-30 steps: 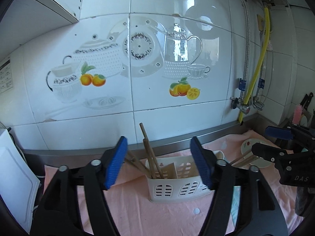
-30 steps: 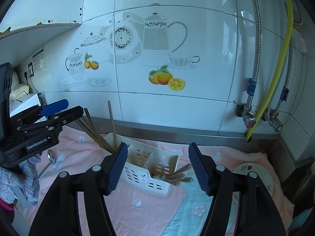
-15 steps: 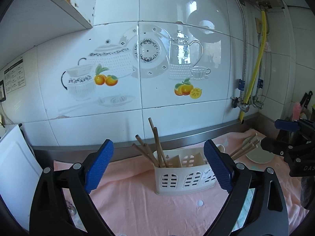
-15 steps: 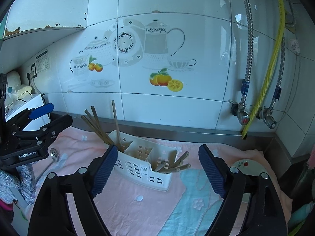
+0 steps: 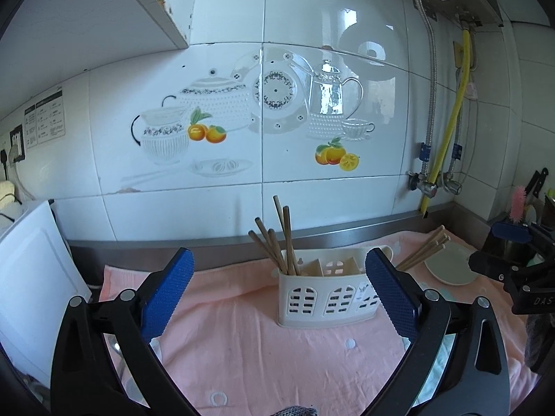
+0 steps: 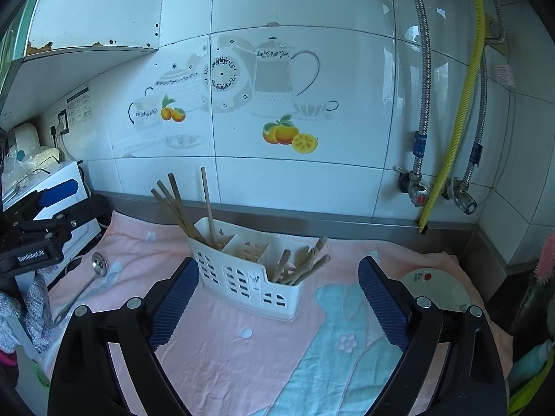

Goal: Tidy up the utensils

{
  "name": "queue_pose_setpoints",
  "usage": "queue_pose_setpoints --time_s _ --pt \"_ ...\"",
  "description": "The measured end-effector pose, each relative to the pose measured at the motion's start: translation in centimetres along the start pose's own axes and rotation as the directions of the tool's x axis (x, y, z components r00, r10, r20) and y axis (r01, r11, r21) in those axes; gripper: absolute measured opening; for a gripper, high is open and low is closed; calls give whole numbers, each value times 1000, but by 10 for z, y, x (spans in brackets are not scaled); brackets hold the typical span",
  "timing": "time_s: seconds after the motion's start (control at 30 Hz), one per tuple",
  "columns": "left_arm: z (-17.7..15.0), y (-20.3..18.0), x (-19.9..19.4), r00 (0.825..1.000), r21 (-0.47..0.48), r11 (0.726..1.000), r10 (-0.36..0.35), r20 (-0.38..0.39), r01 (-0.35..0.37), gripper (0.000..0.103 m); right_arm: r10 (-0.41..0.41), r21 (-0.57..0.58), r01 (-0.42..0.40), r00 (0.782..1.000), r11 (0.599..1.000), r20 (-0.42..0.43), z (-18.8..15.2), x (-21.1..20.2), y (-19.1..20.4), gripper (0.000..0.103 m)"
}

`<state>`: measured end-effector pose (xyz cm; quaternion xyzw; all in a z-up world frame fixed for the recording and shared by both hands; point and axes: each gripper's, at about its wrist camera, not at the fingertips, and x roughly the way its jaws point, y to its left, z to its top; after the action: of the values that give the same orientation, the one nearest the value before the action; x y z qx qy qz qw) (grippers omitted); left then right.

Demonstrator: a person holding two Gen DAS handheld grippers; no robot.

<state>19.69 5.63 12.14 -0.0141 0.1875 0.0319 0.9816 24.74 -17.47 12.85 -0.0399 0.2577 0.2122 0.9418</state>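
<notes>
A white slotted utensil caddy (image 5: 327, 291) (image 6: 246, 270) stands on a pink towel (image 5: 263, 346). Several wooden chopsticks (image 5: 277, 239) (image 6: 184, 208) stand in its left compartment, and several more (image 6: 301, 263) (image 5: 423, 253) lean out of its right compartment. A metal ladle (image 6: 83, 284) lies on the towel to the left. My left gripper (image 5: 277, 294) is open and empty, in front of the caddy. My right gripper (image 6: 277, 298) is open and empty, in front of the caddy. Each gripper shows at the edge of the other's view.
A small plate (image 6: 437, 287) (image 5: 451, 267) lies at the right near the corner. A white board (image 5: 31, 277) leans at the left. Pipes and a yellow hose (image 6: 451, 114) run down the tiled wall. A light blue towel (image 6: 347, 357) overlaps the pink one.
Both grippers have pulled back from the caddy and their jaws have opened wider. The caddy and chopsticks have not moved.
</notes>
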Motion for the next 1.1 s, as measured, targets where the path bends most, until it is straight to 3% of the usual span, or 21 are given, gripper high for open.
queue_pose_setpoints --time_s 0.83,1.1 --pt "-55 0 -55 999 -7 1000 -16 -45 16 98 -20 12 19 999 1000 49 -62 -52 19 93" --pt "-74 -1 -70 999 16 1000 4 -49 -4 98 -79 -24 80 995 996 65 -87 -67 36 94"
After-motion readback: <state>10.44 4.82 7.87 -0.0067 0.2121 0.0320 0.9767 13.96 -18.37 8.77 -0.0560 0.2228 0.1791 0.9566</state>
